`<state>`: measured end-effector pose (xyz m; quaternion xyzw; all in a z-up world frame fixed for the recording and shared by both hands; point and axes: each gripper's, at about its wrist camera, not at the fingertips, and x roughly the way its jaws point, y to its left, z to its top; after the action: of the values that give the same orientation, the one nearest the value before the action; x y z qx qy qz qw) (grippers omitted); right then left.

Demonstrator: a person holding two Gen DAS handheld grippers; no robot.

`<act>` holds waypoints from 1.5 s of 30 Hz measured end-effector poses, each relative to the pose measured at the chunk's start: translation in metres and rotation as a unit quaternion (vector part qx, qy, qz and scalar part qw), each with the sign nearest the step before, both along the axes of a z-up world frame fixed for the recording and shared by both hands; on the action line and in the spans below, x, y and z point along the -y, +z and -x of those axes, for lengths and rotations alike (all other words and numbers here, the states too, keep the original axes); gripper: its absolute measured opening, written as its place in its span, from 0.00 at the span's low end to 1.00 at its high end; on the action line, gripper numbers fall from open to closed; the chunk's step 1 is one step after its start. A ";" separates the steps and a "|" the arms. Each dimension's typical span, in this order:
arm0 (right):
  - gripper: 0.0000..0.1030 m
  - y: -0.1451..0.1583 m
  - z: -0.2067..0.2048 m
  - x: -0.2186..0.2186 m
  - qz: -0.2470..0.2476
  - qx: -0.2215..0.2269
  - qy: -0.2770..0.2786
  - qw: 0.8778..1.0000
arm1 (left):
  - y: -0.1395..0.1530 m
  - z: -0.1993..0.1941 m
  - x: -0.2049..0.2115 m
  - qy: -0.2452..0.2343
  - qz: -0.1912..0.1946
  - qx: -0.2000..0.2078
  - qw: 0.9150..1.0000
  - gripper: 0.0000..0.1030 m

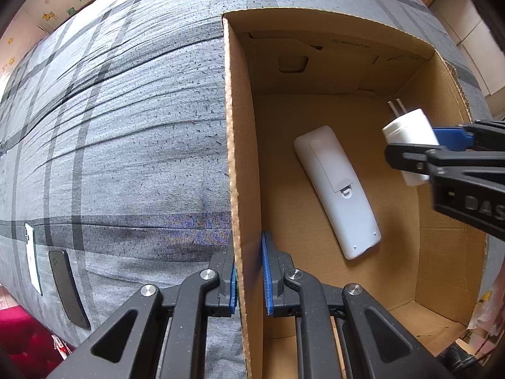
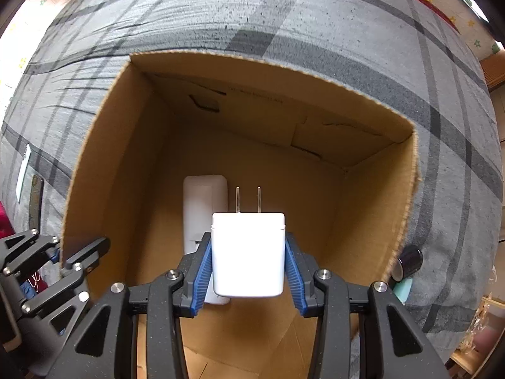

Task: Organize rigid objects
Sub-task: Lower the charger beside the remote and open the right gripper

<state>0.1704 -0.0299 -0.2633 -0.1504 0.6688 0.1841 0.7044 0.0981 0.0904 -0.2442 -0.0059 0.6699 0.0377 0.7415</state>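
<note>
L gripper: I've got it clamped on box wall, keeps the cardboard box steady.
R gripper: pinching white charger, prongs fwd, over box interior, ready to drop.
Remote: flat on box floor.
Phones: on bedspread, L of box.

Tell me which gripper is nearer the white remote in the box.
Right. The right gripper, holding the charger, hangs directly above the remote; the left gripper clamps the box wall beside it.
</note>
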 end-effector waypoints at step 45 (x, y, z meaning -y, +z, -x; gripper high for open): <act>0.48 0.015 -0.005 0.003 -0.025 0.010 -0.008 1.000 | -0.002 -0.003 0.000 0.004 -0.004 -0.007 1.000 0.13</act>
<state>0.1755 -0.0328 -0.2483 -0.1287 0.6579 0.1937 0.7163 0.1009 0.0904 -0.2459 -0.0054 0.6746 0.0428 0.7369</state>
